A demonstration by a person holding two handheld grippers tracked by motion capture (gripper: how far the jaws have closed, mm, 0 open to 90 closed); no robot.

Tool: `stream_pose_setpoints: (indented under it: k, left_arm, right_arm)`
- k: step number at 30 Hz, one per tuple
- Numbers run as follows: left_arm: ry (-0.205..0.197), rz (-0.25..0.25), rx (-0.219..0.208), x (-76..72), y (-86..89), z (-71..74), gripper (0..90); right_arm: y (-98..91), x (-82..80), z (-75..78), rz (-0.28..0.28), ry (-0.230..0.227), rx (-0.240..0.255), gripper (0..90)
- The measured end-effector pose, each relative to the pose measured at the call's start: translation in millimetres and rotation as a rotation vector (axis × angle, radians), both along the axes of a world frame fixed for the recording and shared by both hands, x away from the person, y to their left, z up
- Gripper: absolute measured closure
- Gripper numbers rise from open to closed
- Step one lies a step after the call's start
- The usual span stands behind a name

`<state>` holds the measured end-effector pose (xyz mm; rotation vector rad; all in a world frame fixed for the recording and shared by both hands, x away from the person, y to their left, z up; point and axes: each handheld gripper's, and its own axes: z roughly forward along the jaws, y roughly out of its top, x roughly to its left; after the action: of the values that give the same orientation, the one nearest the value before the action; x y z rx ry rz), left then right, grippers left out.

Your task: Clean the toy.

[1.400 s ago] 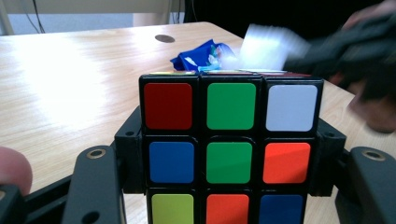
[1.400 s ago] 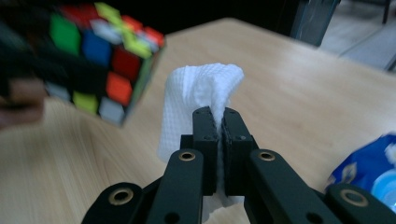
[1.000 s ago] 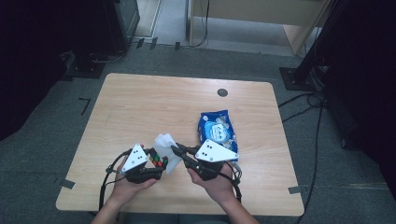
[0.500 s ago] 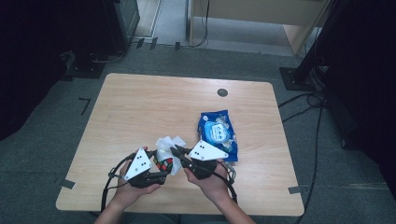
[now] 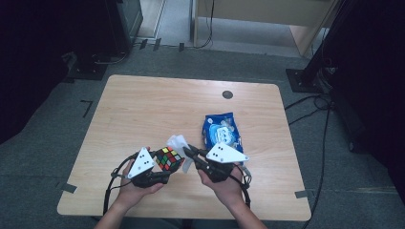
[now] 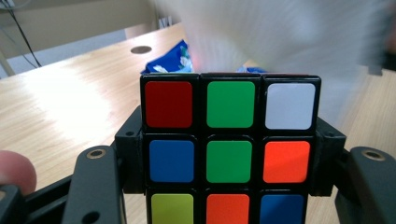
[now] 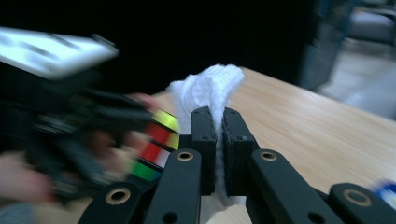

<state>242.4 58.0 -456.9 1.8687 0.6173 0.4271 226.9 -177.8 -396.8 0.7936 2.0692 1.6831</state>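
Note:
A colour cube (image 5: 168, 158) (image 6: 229, 154) sits between the jaws of my left gripper (image 5: 165, 167), which is shut on its sides near the table's front edge. My right gripper (image 5: 187, 153) (image 7: 218, 140) is shut on a white wipe (image 7: 210, 88) (image 5: 179, 143), whose crumpled end sticks up past the jaws. The wipe hangs just right of the cube, close to its top face; in the left gripper view it is a white blur (image 6: 280, 42) above the cube. I cannot tell whether it touches the cube.
A blue pack of wipes (image 5: 222, 133) lies on the wooden table (image 5: 153, 109) just behind my right hand. A small dark round cap (image 5: 228, 94) sits in the tabletop near the far edge. Dark stands and cables surround the table on the floor.
The cube now shows its coloured faces upward in the left gripper. The right gripper with the wipe has shifted a little toward the cube.

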Motion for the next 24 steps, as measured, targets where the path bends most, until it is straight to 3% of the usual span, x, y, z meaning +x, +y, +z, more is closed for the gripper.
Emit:
stream_pose_setpoints:
  k: [3, 7, 10, 15, 17, 20, 24]
  left_arm:
    - [-0.004, -0.014, 0.012, -1.3, -5.6, -1.6, 34.3]
    - [-0.034, -0.048, 0.003, -8.1, -12.4, 1.8, 34.3]
    - [-0.035, -0.045, 0.016, -8.6, -12.8, 2.3, 34.3]
    - [-0.03, -0.043, 0.007, -6.7, -10.0, 2.0, 34.3]
    - [-0.031, -0.042, -0.003, -6.4, -7.8, 2.7, 34.3]
    - [-0.026, -0.044, -0.067, -5.0, -1.0, 8.1, 34.3]
    - [-0.022, -0.028, -0.067, -1.9, 5.2, 10.0, 34.3]
  right_arm:
    - [12.8, -11.1, 1.6, 0.053, -0.015, -0.017, 85.5]
    - [17.8, -5.4, -12.5, 0.05, 0.044, -0.021, 85.2]
    - [14.5, 0.2, -20.3, 0.038, 0.079, 0.011, 85.1]
    - [4.6, 12.9, -30.3, -0.041, 0.078, -0.055, 85.1]
    - [-1.2, 19.4, -35.7, -0.078, 0.102, -0.068, 85.2]
    - [-9.1, 30.0, -48.3, -0.132, 0.152, -0.109, 85.3]
    - [-14.8, 38.3, -64.0, -0.171, 0.205, -0.132, 85.1]
